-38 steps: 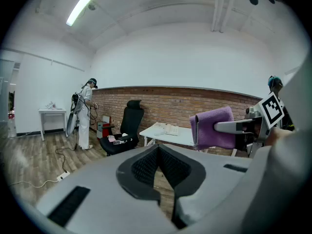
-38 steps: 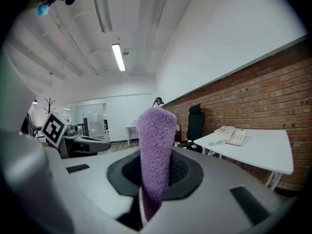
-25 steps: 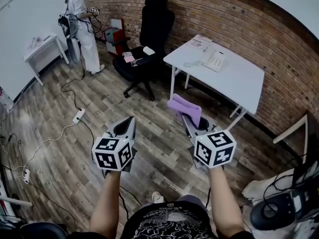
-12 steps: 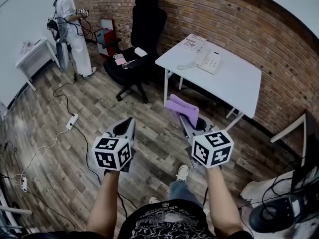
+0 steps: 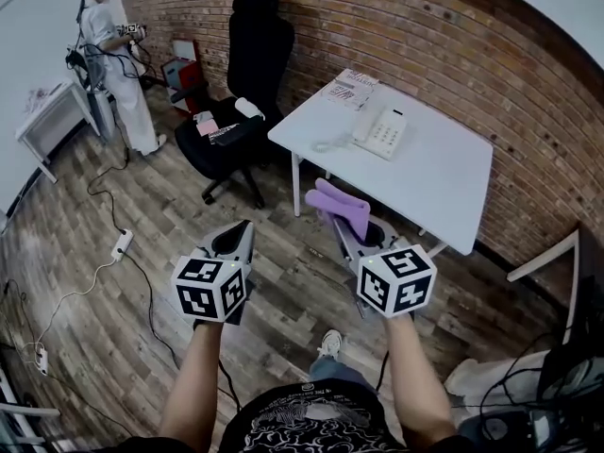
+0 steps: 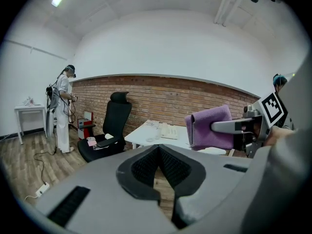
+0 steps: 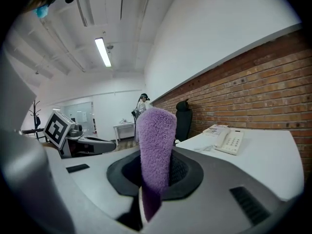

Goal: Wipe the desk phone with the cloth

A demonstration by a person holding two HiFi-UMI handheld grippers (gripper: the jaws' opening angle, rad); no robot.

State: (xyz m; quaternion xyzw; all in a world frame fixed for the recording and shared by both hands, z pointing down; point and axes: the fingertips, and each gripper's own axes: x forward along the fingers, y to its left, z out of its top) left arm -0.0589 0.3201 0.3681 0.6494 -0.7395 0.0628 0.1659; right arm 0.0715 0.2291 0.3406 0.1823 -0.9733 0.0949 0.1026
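head view, right gripper [image 5: 343,233] jaws pinching cloth [image 5: 339,206], left gripper [image 5: 243,230] jaws together

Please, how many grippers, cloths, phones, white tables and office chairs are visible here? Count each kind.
Grippers: 2, the left gripper and the right gripper
Purple cloth: 1
Desk phone: 1
White tables: 2, the large table and the small table
Office chair: 1
Total: 7
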